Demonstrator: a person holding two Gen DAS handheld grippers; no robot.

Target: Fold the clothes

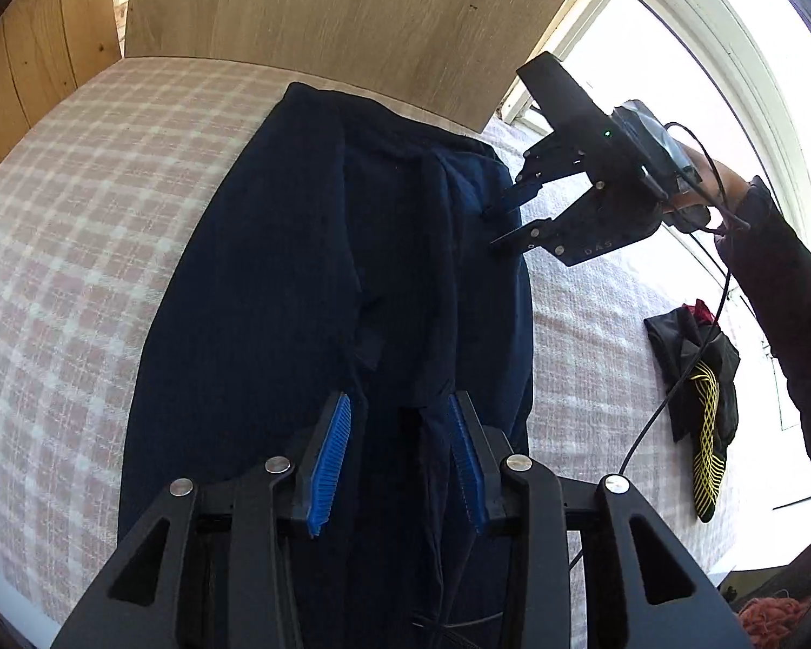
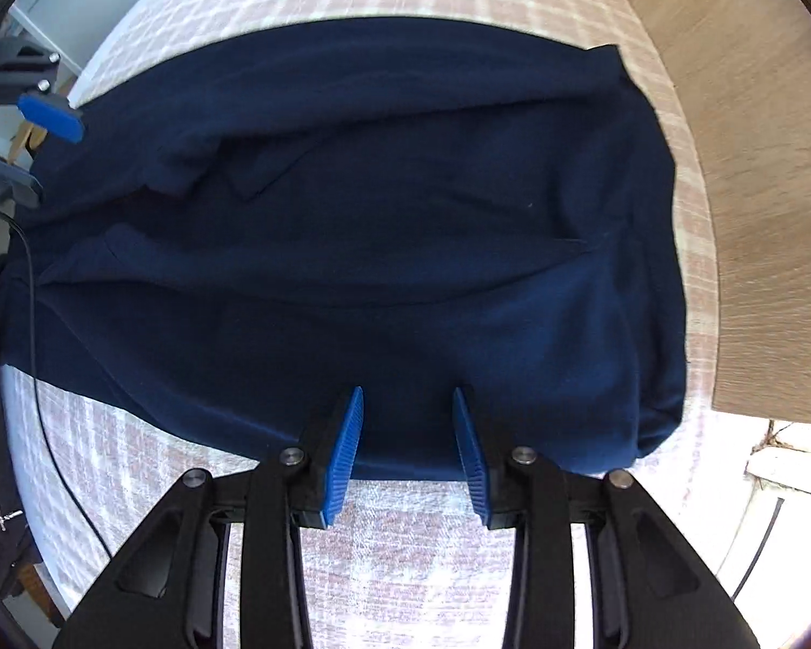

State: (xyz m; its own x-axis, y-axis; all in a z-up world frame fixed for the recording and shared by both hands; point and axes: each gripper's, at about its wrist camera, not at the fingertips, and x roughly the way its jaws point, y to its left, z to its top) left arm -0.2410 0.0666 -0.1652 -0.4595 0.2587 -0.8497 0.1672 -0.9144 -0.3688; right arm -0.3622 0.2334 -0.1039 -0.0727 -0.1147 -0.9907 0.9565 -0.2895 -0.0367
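1. Left wrist view: my left gripper [image 1: 400, 405] hangs over the near end of one dark blue garment [image 1: 297, 281], which lies lengthwise on the checked bedspread [image 1: 70, 249].
2. My left fingers [image 1: 330, 459] stand apart. A ridge of blue cloth rises close by the right-hand pad, but I cannot tell whether it touches; nothing is pinched between them.
3. The garment's far edge lies just short of the wooden headboard [image 1: 351, 16]. Its left edge runs as a long clean curve, with a broad stretch of bare bedspread beside it, the widest free room in this view.
4. On the other side my right gripper [image 1: 494, 227] hovers at the garment's right edge, its two thin tips parted, with no cloth seen between them.
5. Further right lies one small black item with yellow netting [image 1: 703, 395], well apart from the garment. A black cable [image 1: 670, 395] crosses over it. A bright window [image 1: 703, 54] closes off that side.
6. Right wrist view: my right fingers [image 2: 346, 454] are spread, and nothing sits between the pads. They hang over the garment's near hem, with bare bedspread below them.
7. The blue garment fills the middle, folded over itself with a few creases, its right end close to the headboard.
8. My left gripper shows at the far left edge, beside the garment's left end.
9. Count: one blue garment, one black-and-yellow item, two grippers.
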